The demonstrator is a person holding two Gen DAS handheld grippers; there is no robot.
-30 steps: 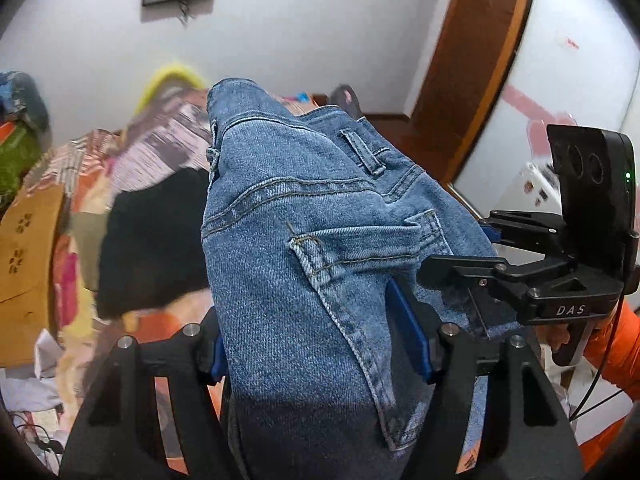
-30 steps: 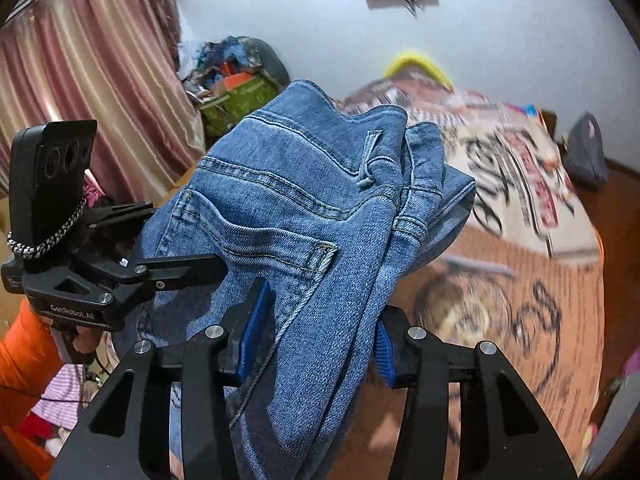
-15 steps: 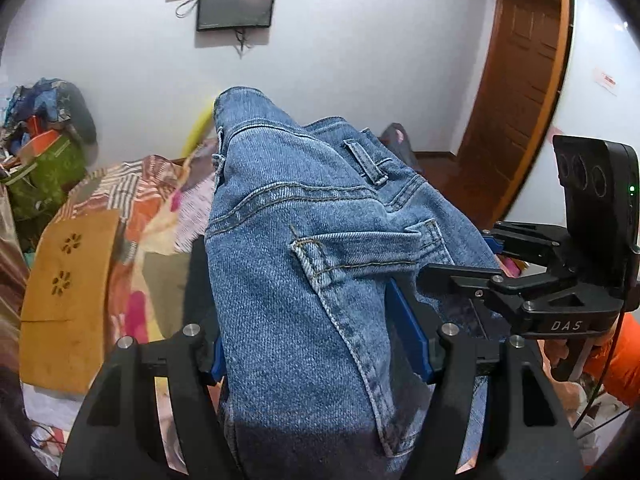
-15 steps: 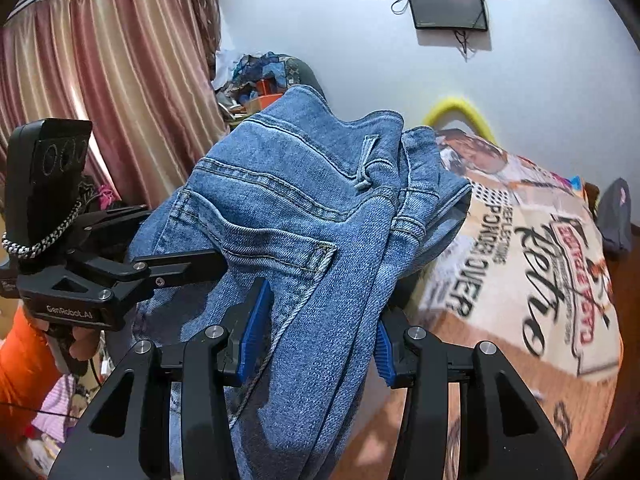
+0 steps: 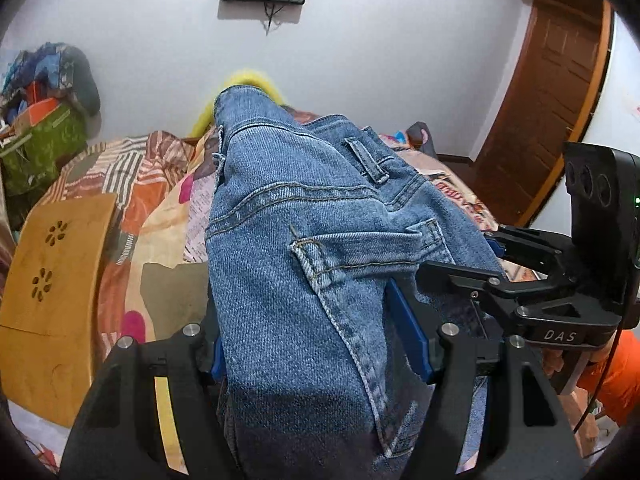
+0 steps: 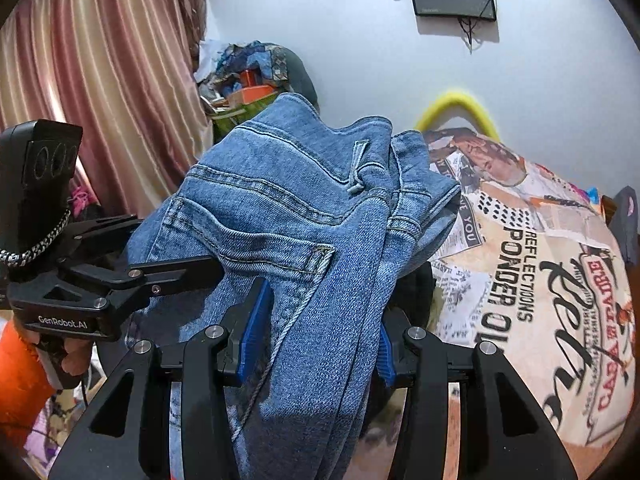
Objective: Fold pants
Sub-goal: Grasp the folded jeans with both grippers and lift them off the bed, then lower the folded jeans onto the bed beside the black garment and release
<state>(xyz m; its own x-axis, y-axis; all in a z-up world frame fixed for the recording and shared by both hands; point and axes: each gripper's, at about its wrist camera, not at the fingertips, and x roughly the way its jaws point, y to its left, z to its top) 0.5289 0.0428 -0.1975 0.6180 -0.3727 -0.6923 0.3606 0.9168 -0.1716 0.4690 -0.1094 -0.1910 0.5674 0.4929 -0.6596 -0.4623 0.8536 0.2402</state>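
Blue denim jeans [image 5: 304, 248] are bunched and held up in the air above a bed, waistband and back pocket facing the cameras. My left gripper [image 5: 316, 344] is shut on the jeans, its blue pads pressed into a thick fold. My right gripper [image 6: 316, 340] is shut on the jeans [image 6: 304, 220] too, beside the back pocket. Each gripper shows in the other's view: the right one [image 5: 472, 276] at the jeans' right edge, the left one [image 6: 176, 268] at their left edge. The legs hang below, out of sight.
A bed with a printed cover [image 6: 540, 280] and colourful bedding [image 5: 132, 208] lies below. A wooden board [image 5: 52, 280] sits at the left. A clothes pile [image 6: 256, 76] and curtain [image 6: 100, 80] stand at the back left, a wooden door [image 5: 552, 92] at the right.
Both grippers have risen and tilted up with the jeans still gripped. More wall and the wall screen came into view, and the bed dropped lower in the frames.
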